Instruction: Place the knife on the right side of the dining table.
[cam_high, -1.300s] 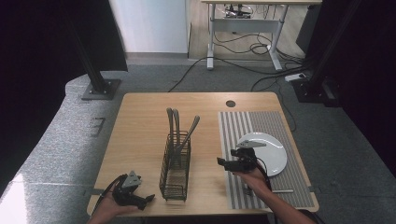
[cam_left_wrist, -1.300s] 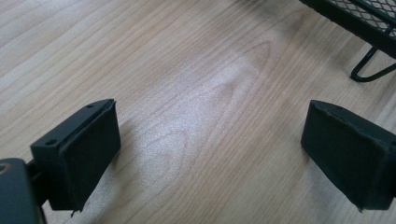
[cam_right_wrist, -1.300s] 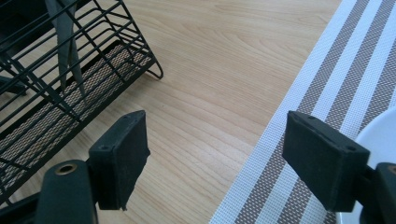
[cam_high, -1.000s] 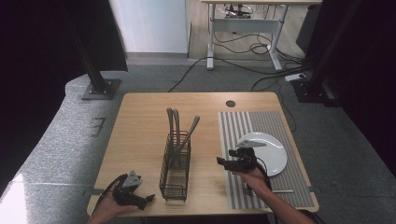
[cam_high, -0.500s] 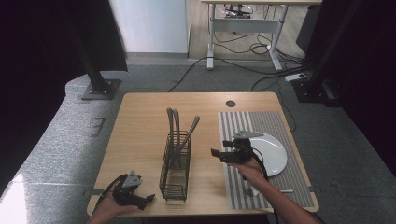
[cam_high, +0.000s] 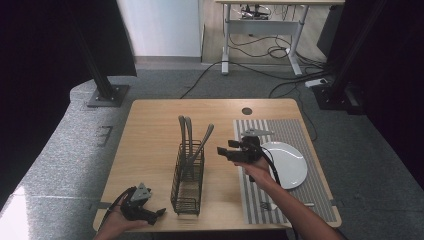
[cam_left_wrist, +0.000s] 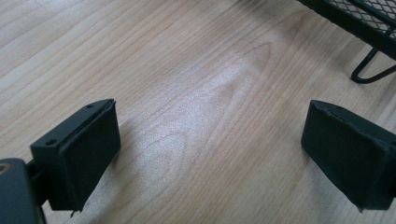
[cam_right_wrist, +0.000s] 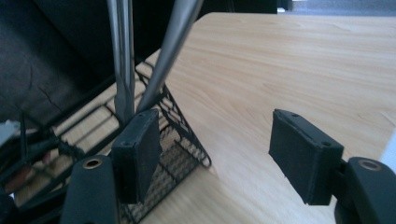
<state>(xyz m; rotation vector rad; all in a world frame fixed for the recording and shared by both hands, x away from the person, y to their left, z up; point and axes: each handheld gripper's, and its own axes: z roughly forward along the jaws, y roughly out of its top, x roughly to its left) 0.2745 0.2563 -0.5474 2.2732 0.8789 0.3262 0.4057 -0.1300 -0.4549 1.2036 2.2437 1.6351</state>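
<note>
A black wire basket (cam_high: 187, 175) stands in the middle of the wooden table (cam_high: 150, 130), with three metal utensil handles (cam_high: 189, 137) sticking up out of it. My right gripper (cam_high: 225, 148) hovers open just right of the basket, jaws pointing at it. In the right gripper view the handles (cam_right_wrist: 123, 56) rise just beyond the left pad (cam_right_wrist: 137, 149), and nothing sits between the jaws of the right gripper (cam_right_wrist: 219, 140). My left gripper (cam_high: 156, 213) rests open near the front left edge; its gripper view has the left gripper (cam_left_wrist: 212, 140) over bare wood, the basket's foot (cam_left_wrist: 369, 70) ahead.
A striped grey placemat (cam_high: 295, 130) covers the table's right side and carries a white plate (cam_high: 287, 165). A thin utensil (cam_high: 295, 204) lies on the mat near the front edge. A dark round hole (cam_high: 247, 111) marks the table's far edge.
My right gripper has risen off the placemat and shifted forward and left, toward the basket's utensil handles. The left gripper has stayed put.
</note>
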